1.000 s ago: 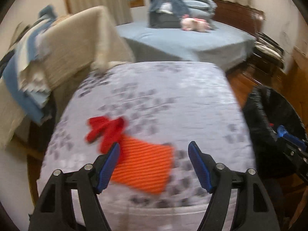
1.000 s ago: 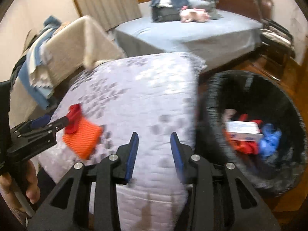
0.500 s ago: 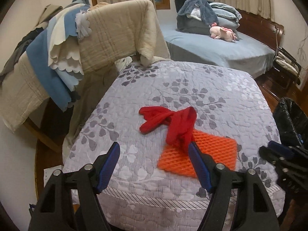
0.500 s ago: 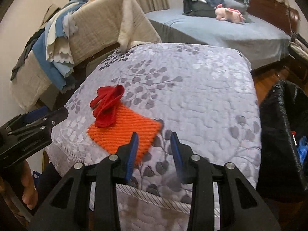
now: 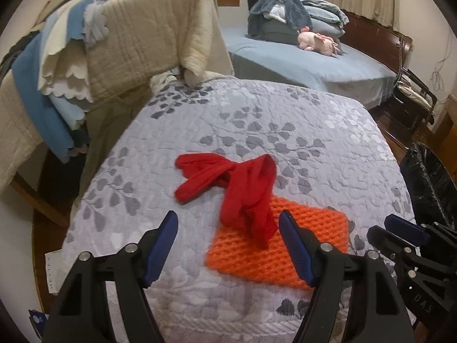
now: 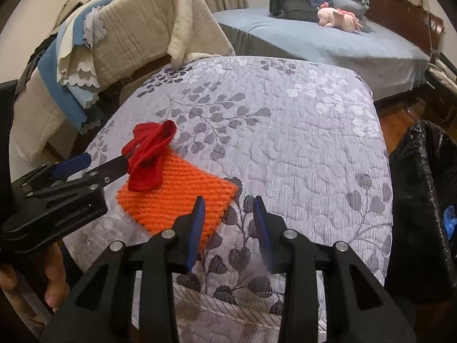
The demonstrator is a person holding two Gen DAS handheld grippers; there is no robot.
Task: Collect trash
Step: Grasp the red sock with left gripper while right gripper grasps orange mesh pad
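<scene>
A crumpled red cloth [image 5: 237,188] lies on the grey leaf-patterned quilt [image 5: 285,131], partly over an orange knitted mat [image 5: 280,251]. My left gripper [image 5: 228,245] is open and empty, its jaws wide on either side of the cloth's near end, just short of it. My right gripper [image 6: 228,223] is open with a narrower gap and empty, above the quilt at the mat's [image 6: 177,194] right corner. The red cloth [image 6: 148,154] and the left gripper [image 6: 85,168] also show in the right wrist view.
A bin lined with a black bag [image 6: 422,194] stands right of the quilt, something blue inside it. Beige and blue blankets [image 5: 108,45] hang over a chair at the back left. A blue bed [image 5: 308,65] with clothes and a pink plush toy lies behind.
Both grippers have swung left, from the bin toward the red cloth and orange mat. The left gripper has closed in on the cloth. The right gripper's jaws stand a little wider.
</scene>
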